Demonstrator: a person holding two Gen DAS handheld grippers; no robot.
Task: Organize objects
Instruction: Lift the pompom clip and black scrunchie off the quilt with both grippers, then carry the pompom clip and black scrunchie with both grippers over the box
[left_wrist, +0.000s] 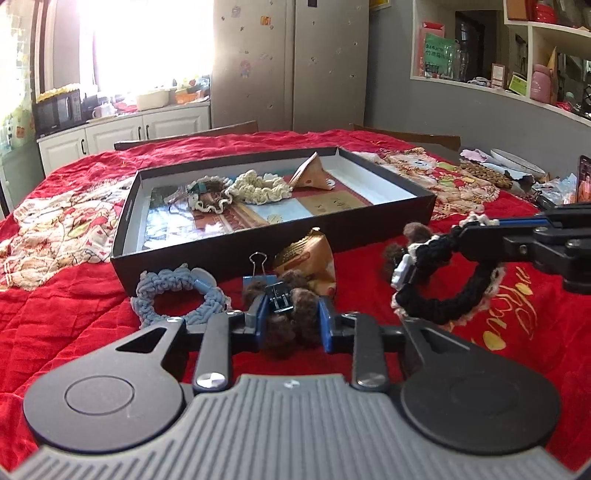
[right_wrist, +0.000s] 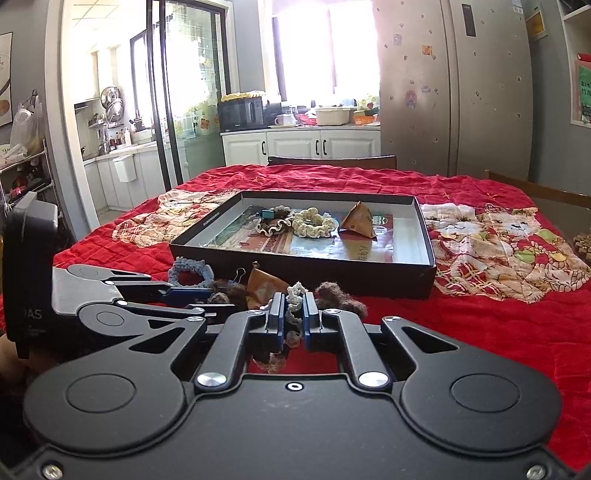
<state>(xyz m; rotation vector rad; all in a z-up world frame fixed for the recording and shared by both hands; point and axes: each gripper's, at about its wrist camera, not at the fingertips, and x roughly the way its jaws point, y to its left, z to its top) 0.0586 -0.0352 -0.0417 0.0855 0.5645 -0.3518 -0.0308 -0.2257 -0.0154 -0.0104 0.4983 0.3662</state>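
The left hand-held gripper (left_wrist: 291, 314) sat low over the red quilted cloth (left_wrist: 74, 314) that covered the counter, its blue pads set on either side of a brown fuzzy scrunchie (left_wrist: 291, 325) with a black binder clip (left_wrist: 279, 297) lying against the front of it; whether the pads pressed on the scrunchie could not be told. Just left of it lay a grey-blue crocheted scrunchie (left_wrist: 177, 295), and behind the clip a brown-and-gold snack packet (left_wrist: 306, 258) leaned against the near wall of the shallow black box (left_wrist: 273, 243). Inside the box lay a cream crocheted scrunchie (left_wrist: 258, 188), a brown-and-cream frilly one (left_wrist: 210, 199) and a brown pyramid-shaped packet (left_wrist: 310, 173). To the right, the right hand-held gripper (right_wrist: 294, 310) was clamped shut on the cream-edged rim of a black crocheted scrunchie (left_wrist: 443, 284), which hung from it above the cloth, well clear of the box
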